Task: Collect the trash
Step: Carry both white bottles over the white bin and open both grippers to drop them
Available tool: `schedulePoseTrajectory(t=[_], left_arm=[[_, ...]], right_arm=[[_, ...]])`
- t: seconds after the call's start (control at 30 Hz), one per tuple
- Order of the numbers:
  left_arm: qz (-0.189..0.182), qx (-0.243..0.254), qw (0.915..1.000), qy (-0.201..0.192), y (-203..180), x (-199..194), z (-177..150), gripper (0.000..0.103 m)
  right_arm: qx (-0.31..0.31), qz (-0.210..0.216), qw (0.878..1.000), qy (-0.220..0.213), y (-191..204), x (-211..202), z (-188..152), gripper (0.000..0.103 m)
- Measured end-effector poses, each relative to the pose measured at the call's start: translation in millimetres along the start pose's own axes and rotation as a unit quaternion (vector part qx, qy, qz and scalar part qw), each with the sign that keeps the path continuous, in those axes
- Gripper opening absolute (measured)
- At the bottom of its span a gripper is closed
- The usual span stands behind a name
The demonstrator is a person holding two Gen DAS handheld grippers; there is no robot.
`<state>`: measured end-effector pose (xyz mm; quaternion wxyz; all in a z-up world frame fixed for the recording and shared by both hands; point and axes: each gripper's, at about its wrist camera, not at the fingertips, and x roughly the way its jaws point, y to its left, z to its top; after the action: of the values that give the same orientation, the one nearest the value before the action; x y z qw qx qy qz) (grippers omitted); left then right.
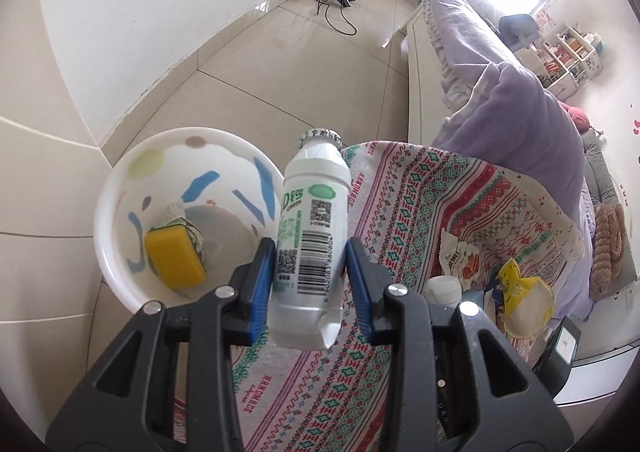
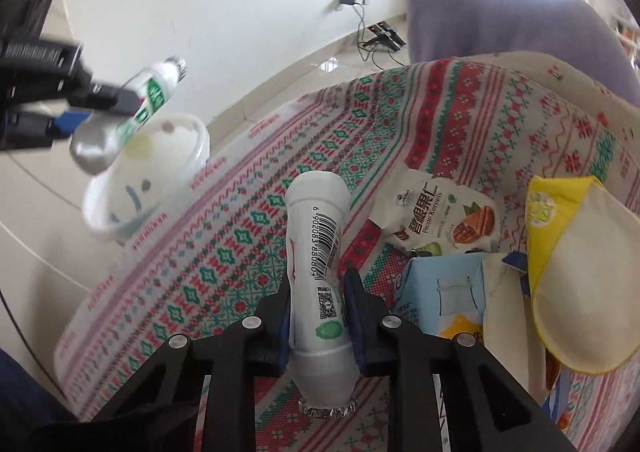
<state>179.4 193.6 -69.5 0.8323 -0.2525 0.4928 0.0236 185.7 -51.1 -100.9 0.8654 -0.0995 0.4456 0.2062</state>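
the left gripper [image 1: 310, 270] held 1 white bottle [image 1: 310, 236] clamped beside the tabletop's edge, near the bin [image 1: 120, 187]. the right gripper [image 2: 318, 316] was pinched on a second bottle [image 2: 318, 252] over the tablecloth [image 2: 240, 236]. next, likely: drop the left one in the bin.

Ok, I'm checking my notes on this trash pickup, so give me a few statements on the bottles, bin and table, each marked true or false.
1. The left tool is clamped on a small white bottle. True.
2. The right tool is empty. False: it grips a second bottle, foil cap toward the camera.
3. The white bin holds a yellow sponge. True.
4. The bin stands on the patterned tablecloth. False: it stands on the floor beside the table.
5. A pecan kernels packet lies on the tablecloth. True.
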Motion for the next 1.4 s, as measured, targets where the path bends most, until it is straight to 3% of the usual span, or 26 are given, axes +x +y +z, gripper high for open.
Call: schedulePoseTrajectory(t=[0.23, 0.47, 0.57, 1.03, 1.4], left_arm=[[-0.004, -0.004, 0.9999, 0.009, 15.8, -1.6, 3.3, 0.038], [0.011, -0.081, 0.9965, 0.015, 72.1, -0.8, 16.2, 0.038], [0.014, -0.095, 0.9953, 0.015, 79.1, -1.2, 16.7, 0.038], [0.023, -0.115, 0.9928, 0.024, 104.3, 7.8, 21.8, 0.038], [0.022, -0.124, 0.9914, 0.037, 109.8, 16.9, 26.6, 0.039]], right_arm=[[0.038, 0.026, 0.999, -0.006, -8.0, 0.4, 4.6, 0.024], [0.075, 0.079, 0.994, -0.013, -6.3, -4.2, 11.0, 0.024], [0.096, 0.104, 0.99, -0.012, 0.0, 0.5, 19.1, 0.024], [0.106, 0.18, 0.978, -0.006, 79.3, 33.6, 64.9, 0.024], [0.088, 0.189, 0.978, 0.009, 127.1, 73.6, 103.7, 0.024]])
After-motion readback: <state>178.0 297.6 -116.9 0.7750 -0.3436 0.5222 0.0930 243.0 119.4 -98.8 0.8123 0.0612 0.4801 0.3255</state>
